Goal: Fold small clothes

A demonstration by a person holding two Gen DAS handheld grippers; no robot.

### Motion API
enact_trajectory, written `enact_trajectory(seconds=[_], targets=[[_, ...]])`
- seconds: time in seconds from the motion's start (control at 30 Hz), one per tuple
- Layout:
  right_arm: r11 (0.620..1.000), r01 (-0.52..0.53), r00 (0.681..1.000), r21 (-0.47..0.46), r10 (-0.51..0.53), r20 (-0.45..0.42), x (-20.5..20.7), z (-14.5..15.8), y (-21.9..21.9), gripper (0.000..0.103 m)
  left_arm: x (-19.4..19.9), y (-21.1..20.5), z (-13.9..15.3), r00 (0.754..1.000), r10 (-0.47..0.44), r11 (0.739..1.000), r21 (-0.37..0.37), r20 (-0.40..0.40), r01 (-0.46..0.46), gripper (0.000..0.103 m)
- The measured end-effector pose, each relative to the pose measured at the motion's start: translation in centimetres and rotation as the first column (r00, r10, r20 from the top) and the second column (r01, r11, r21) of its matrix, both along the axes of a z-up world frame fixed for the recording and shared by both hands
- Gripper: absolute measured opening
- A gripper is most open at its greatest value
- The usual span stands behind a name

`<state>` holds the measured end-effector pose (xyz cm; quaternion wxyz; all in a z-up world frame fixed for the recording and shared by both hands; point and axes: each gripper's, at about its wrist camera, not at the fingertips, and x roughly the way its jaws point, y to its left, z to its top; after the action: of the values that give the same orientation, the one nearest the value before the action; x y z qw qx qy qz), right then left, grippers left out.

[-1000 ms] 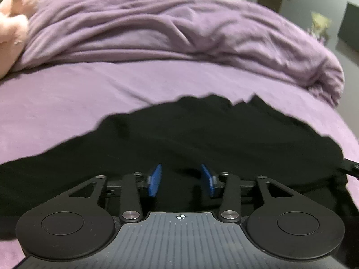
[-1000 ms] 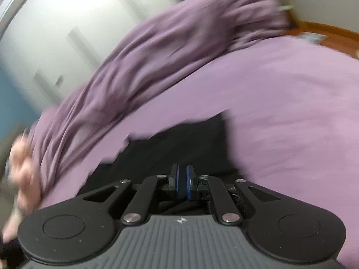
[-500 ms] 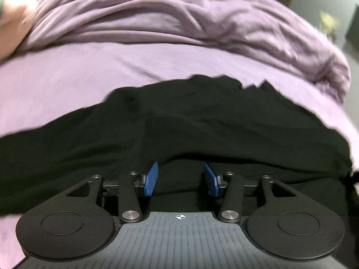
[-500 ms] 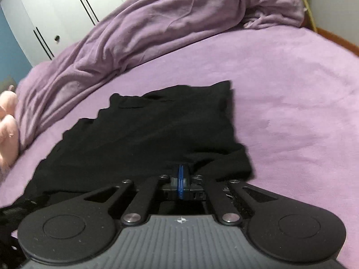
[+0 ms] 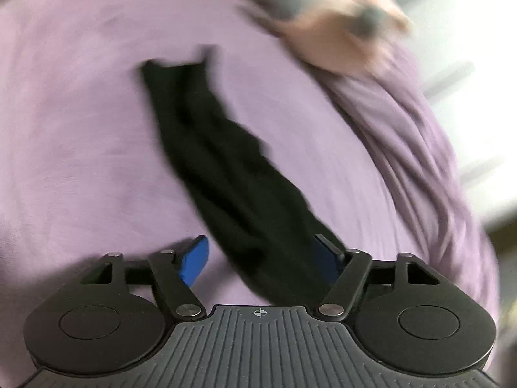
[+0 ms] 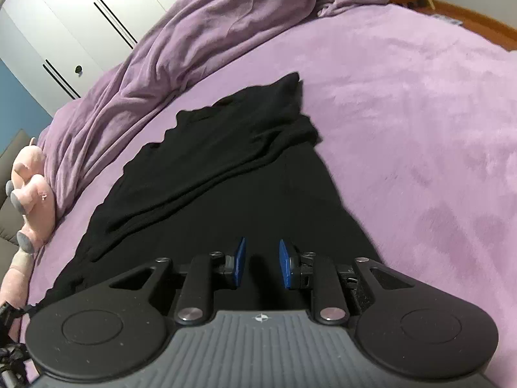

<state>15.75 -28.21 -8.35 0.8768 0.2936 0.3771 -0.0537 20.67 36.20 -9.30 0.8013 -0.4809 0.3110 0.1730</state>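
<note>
A black garment [image 6: 226,161] lies on the purple bed sheet [image 6: 404,113], its far part folded over into a thick ridge. My right gripper [image 6: 262,262] hovers over the near part, its jaws opening with a gap between the blue pads [image 6: 240,262] and only cloth below them. In the blurred left wrist view the garment [image 5: 219,148] shows as a long dark strip running away from me. My left gripper [image 5: 261,255] stands wide and is still opening. The strip passes between its pads without being pinched.
A bunched purple duvet [image 6: 194,42] runs along the far side of the bed. A pink plush toy [image 6: 32,194] lies at the left edge and is blurred in the left view [image 5: 339,35]. White wardrobe doors [image 6: 80,16] stand behind, and wooden floor [image 6: 468,16] shows at the far right.
The left view has swung and rolled hard, so the garment now shows as a narrow strip, and its jaws have widened. The right gripper, shut before, has opened and drawn back over the garment.
</note>
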Motion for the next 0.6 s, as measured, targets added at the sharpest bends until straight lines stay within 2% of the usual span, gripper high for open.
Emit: enact_trajectory(seconds=[0.07, 0.13, 0.17, 0.2, 0.27, 0.33, 0.37, 0.43, 0.47, 0.53, 0.6], targets=[[1.000, 0.006, 1.000, 0.012, -0.006, -0.011, 0.2, 0.3, 0.4, 0.022, -0.2, 2.0, -1.7, 0.997, 0.062, 0.993, -0.104, 0.035, -0.059, 0.059], [1.000, 0.014, 1.000, 0.017, -0.014, -0.016, 0.4, 0.9, 0.8, 0.022, -0.3, 3.3, -3.0, 0.987, 0.135, 0.975, -0.190, 0.086, -0.116, 0.054], [1.000, 0.018, 1.000, 0.016, -0.018, -0.014, 0.5, 1.1, 1.0, 0.022, -0.3, 3.8, -3.6, 0.981, 0.166, 0.965, -0.222, 0.100, -0.141, 0.048], [1.000, 0.018, 1.000, 0.014, -0.018, -0.012, 0.6, 1.4, 1.2, 0.022, -0.2, 4.2, -4.0, 0.975, 0.193, 0.955, -0.249, 0.110, -0.161, 0.043], [1.000, 0.018, 1.000, 0.004, -0.018, -0.013, 0.7, 1.7, 1.7, 0.022, -0.1, 5.1, -4.8, 0.965, 0.239, 0.937, -0.286, 0.106, -0.200, 0.019], [1.000, 0.012, 1.000, -0.008, -0.012, -0.014, 0.8, 2.0, 2.0, 0.025, 0.4, 5.4, -5.1, 0.966, 0.242, 0.932, -0.298, 0.090, -0.206, 0.009], [1.000, 0.011, 1.000, -0.012, -0.011, -0.017, 0.9, 2.1, 2.2, 0.025, 0.9, 5.3, -4.9, 0.972, 0.217, 0.944, -0.271, 0.089, -0.186, 0.009], [1.000, 0.003, 1.000, -0.010, -0.003, -0.016, 0.9, 2.1, 2.4, 0.026, 1.9, 4.3, -2.7, 0.988, 0.108, 0.988, -0.124, 0.107, -0.094, 0.009], [1.000, 0.000, 1.000, -0.007, 0.000, -0.016, 0.9, 2.0, 2.5, 0.026, 2.6, 3.1, -0.9, 0.991, 0.029, 0.999, -0.036, 0.127, -0.024, 0.008], [1.000, 0.001, 1.000, 0.003, -0.001, -0.010, 0.8, 1.9, 2.4, 0.026, 3.9, 0.0, 2.3, 0.976, -0.126, 0.990, 0.085, 0.176, 0.112, 0.008], [1.000, 0.007, 1.000, 0.017, -0.007, -0.002, 0.7, 1.8, 2.3, 0.026, 5.2, -4.3, 5.6, 0.939, -0.273, 0.954, 0.186, 0.211, 0.235, 0.008]])
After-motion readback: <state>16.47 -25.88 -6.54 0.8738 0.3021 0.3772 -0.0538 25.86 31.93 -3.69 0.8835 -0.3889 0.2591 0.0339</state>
